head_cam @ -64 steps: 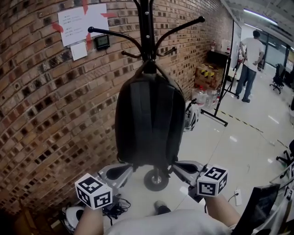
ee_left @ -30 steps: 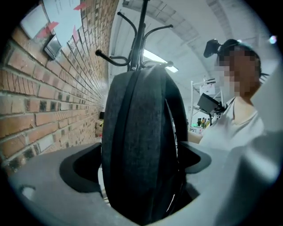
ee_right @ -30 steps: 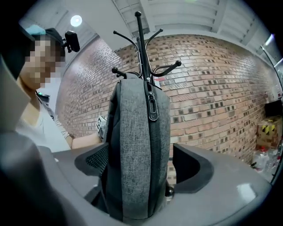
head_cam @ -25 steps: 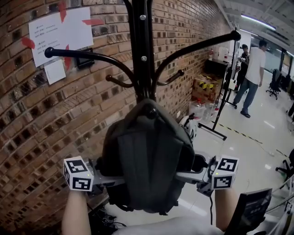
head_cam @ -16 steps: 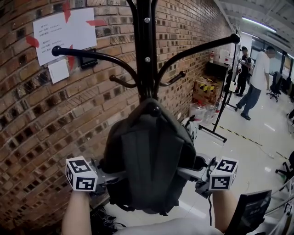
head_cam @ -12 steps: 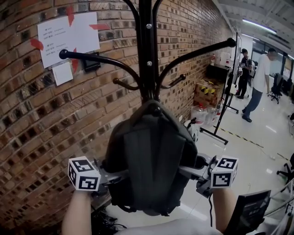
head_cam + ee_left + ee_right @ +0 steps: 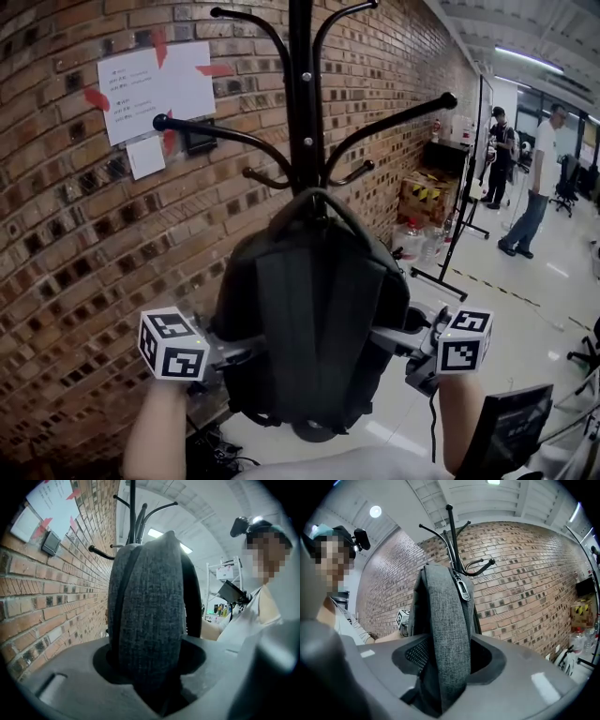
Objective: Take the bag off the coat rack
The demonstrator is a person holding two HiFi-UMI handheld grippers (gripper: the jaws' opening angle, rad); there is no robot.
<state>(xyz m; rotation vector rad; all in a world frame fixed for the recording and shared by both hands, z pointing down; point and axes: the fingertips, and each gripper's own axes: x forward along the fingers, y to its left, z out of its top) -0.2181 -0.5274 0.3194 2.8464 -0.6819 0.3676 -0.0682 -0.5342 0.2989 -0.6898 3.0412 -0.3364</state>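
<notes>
A dark grey backpack (image 7: 314,319) hangs by its top loop (image 7: 317,199) against the pole of a black coat rack (image 7: 300,112), below its curved arms. My left gripper (image 7: 239,352) is pinching the bag's left side. In the left gripper view the grey fabric (image 7: 150,620) fills the gap between the jaws of the left gripper (image 7: 152,691). My right gripper (image 7: 389,339) is on the bag's right side, its jaws still closing. The bag's edge and zipper side (image 7: 445,634) are squeezed between the jaws of the right gripper (image 7: 440,681).
A brick wall (image 7: 84,234) with taped paper notices (image 7: 155,80) stands right behind the rack. At the back right are a black stand (image 7: 459,234), a cardboard box (image 7: 422,197) and two people (image 7: 539,187). A dark screen edge (image 7: 511,427) is at lower right.
Both grippers have closed in on the bag's sides. The bag sits slightly higher, its top loop now standing up. The people at the back right have walked further right.
</notes>
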